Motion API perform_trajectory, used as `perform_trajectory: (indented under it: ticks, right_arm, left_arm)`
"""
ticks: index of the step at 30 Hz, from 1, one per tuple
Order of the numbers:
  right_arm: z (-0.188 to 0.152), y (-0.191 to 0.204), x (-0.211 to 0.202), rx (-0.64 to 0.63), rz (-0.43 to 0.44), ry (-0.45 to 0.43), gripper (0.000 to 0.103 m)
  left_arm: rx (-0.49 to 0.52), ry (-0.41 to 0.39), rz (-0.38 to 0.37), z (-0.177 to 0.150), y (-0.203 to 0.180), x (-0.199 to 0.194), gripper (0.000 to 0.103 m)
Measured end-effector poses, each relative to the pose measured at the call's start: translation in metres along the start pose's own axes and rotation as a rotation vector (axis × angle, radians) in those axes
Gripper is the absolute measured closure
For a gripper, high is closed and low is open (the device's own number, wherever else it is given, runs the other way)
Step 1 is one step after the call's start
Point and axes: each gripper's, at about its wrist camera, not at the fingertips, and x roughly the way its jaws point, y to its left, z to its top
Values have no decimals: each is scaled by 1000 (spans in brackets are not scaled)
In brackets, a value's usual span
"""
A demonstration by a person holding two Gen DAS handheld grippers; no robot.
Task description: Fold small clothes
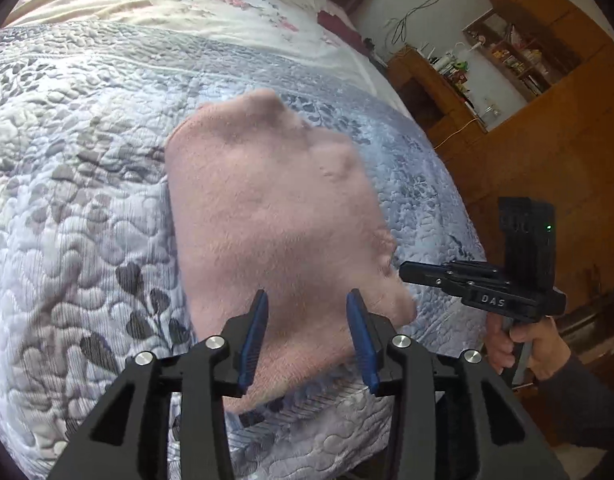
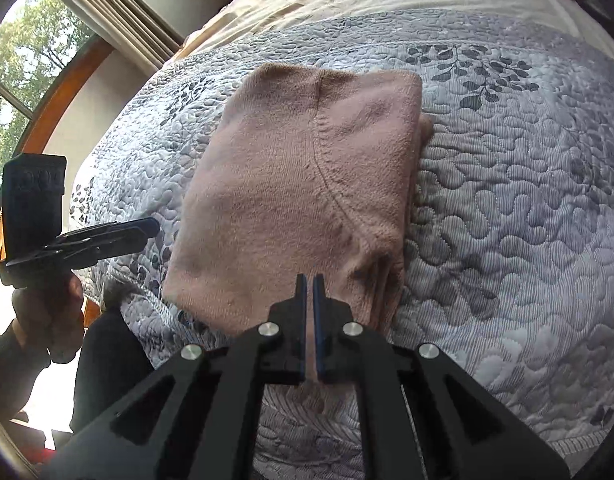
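- The folded pink knitted garment (image 2: 303, 184) lies flat on the grey-blue quilted bedspread (image 2: 507, 200), layers stacked at one edge, probably nearly finished.
- The left gripper (image 1: 307, 304) hovers over its near edge, jaws wide, holding nothing.
- The right gripper (image 2: 310, 280) is almost closed and empty, likely ready to press.

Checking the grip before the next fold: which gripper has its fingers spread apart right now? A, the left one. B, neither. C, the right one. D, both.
A: the left gripper shows a wide gap over the pink garment, while the right gripper has its fingers nearly together.
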Motion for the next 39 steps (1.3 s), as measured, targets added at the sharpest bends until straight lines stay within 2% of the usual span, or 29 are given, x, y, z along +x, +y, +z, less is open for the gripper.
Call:
perform_trajectory:
  ticks: [2, 3, 5, 7, 8, 9, 10, 11, 12, 15, 17, 19, 21, 23, 27, 29, 32, 35, 39]
  right_arm:
    - [-9, -4, 22, 0, -64, 46, 103]
    - [-12, -11, 31, 16, -97, 57, 103]
    - [-15, -17, 28, 87, -76, 48, 103]
    - [-15, -4, 6, 69, -77, 10, 96]
    - [-16, 4, -7, 58, -78, -13, 92]
    - [-18, 12, -22, 49, -87, -35, 79]
    - [-21, 21, -37, 45, -100, -56, 69]
    - [-24, 31, -53, 45, -125, -82, 45]
    - [-30, 44, -70, 43, -158, -115, 27]
    - [-52, 87, -123, 49, -213, -211, 9]
    - [-69, 117, -154, 65, -290, -265, 5]
    - [-85, 149, -181, 64, -417, -309, 3]
    - [-98, 177, -201, 16, -483, -294, 3]
    - [-114, 202, -219, -46, -491, -299, 3]
    - [-141, 237, -258, -50, -562, -368, 3]
    - [-150, 253, -277, -56, -593, -403, 3]
    - [-161, 265, -301, -19, -574, -419, 3]
    - [-169, 275, -311, -10, -584, -435, 3]
    - [-176, 280, -308, -9, -599, -427, 3]
  left_arm:
    - [-43, 80, 103, -13, 16, 26, 62]
    - [-62, 105, 126, -17, 22, 36, 62]
    - [-66, 98, 142, -17, 16, 34, 62]
    - [-46, 68, 124, -13, -1, 15, 57]
    - [-25, 41, 141, -13, -12, 1, 49]
    - [7, 7, 196, -13, -26, -14, 39]
    - [44, -31, 267, -15, -40, -31, 38]
    - [74, -65, 312, -18, -54, -47, 36]
    - [87, -94, 349, -23, -67, -64, 34]
    - [82, -205, 391, -46, -107, -121, 30]
    - [99, -258, 449, -64, -131, -150, 28]
    - [129, -231, 544, -82, -154, -168, 26]
    - [185, -194, 557, -94, -172, -184, 26]
    - [191, -185, 558, -110, -187, -203, 26]
    - [142, -163, 545, -133, -211, -242, 26]
    - [137, -180, 580, -141, -224, -260, 26]
    - [132, -216, 602, -151, -240, -282, 26]
    - [125, -248, 638, -156, -246, -294, 26]
    - [80, -223, 616, -161, -237, -291, 26]
